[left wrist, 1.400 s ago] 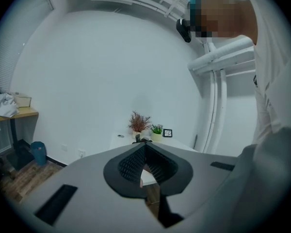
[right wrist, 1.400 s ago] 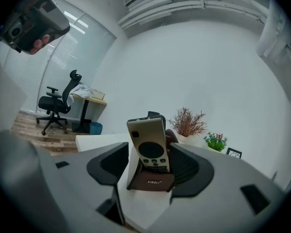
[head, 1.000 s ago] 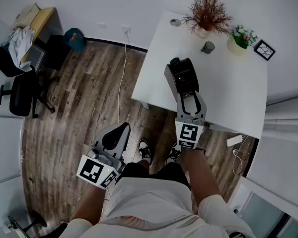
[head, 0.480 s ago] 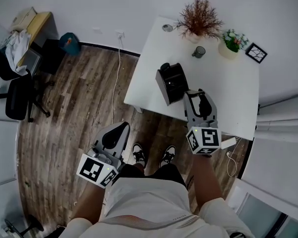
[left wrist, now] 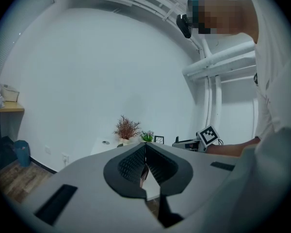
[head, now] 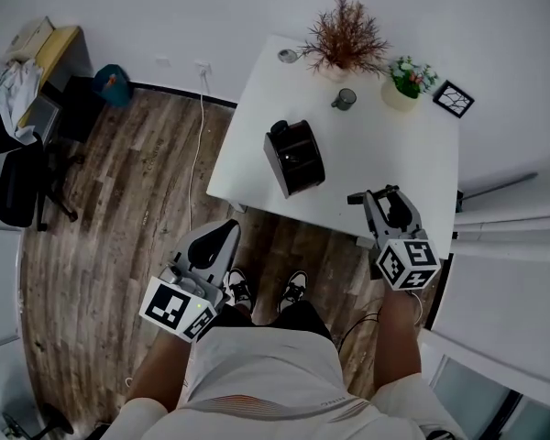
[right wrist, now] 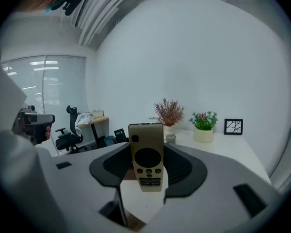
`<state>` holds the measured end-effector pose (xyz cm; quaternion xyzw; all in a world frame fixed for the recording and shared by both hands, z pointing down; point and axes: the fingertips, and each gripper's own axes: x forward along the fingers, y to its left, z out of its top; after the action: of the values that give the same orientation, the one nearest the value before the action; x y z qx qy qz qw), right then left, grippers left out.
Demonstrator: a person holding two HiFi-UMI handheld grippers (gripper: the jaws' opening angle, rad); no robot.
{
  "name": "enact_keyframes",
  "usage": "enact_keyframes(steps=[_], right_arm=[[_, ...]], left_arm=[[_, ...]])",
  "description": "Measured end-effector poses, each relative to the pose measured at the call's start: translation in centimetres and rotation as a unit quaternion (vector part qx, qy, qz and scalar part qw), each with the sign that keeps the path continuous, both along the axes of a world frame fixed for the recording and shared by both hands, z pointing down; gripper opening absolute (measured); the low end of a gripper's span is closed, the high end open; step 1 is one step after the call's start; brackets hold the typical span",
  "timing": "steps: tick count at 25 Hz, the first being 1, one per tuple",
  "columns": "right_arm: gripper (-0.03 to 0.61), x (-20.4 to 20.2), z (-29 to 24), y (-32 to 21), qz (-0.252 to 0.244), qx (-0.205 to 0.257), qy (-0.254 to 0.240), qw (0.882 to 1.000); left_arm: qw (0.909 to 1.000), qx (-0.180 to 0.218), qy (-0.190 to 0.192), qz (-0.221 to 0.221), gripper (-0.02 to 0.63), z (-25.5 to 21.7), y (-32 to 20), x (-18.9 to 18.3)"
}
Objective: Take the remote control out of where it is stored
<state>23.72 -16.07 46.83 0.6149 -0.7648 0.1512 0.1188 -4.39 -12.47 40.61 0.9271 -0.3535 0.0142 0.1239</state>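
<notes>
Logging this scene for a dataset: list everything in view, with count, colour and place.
table: one, white, by the wall
storage box: one, dark, on the table
dried plant: one, reddish-brown, table's far edge
flowering plant: one, green, right of it
cup: one, dark, before the plants
picture frame: one, black, table's far corner
office chair: one, black, floor at left
remote control: one, beige, between the right jaws
left gripper: one, grey, shut, empty
right gripper: one, grey, shut on the remote control

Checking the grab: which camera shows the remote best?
The right gripper view: the remote stands upright between the jaws, buttons facing the camera. In the head view it is too small to make out; the left gripper view doesn't show it.
</notes>
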Motion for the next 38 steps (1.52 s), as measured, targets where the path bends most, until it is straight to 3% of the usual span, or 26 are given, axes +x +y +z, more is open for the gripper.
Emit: enact_keyframes(steps=[6,14,22,27,34,36,38], right_arm=[[0.210,3.3,4.9,0.4,-0.036,-0.125,0.080,0.988],[0.210,4.0,10.5,-1.0,-0.121,-0.263,0.159,0.944],[0.210,2.8,13.0,-2.9,-0.190,-0.334,0.186,0.904],[0.210,2.1,15.3,-4.5,-0.227,-0.388,0.212,0.868],[0.207,2.4,19.8,-4.8,-0.247,-0.441,0.244,0.828],[0.204,2.7,20.7,-4.4,-0.246,-0.449,0.254,0.821],[0.204,2.8,21.0,-4.2,-0.243,-0.449,0.255,0.821]], left_arm=[[1.0000,-0.005,0.003,0.006,0.009,0.3,0.0,1.6],[1.0000,-0.006,-0.002,-0.001,0.009,0.2,0.2,2.2],[0.9998,-0.002,0.004,-0.019,0.009,0.1,0.5,1.7],[0.9995,-0.004,0.006,-0.031,0.009,0.1,0.2,1.1],[0.9989,-0.008,0.009,-0.046,0.009,0.4,0.0,0.5],[0.9987,-0.009,0.007,-0.050,0.009,0.5,-0.1,0.2],[0.9986,-0.010,0.007,-0.052,0.009,0.6,-0.1,0.0]])
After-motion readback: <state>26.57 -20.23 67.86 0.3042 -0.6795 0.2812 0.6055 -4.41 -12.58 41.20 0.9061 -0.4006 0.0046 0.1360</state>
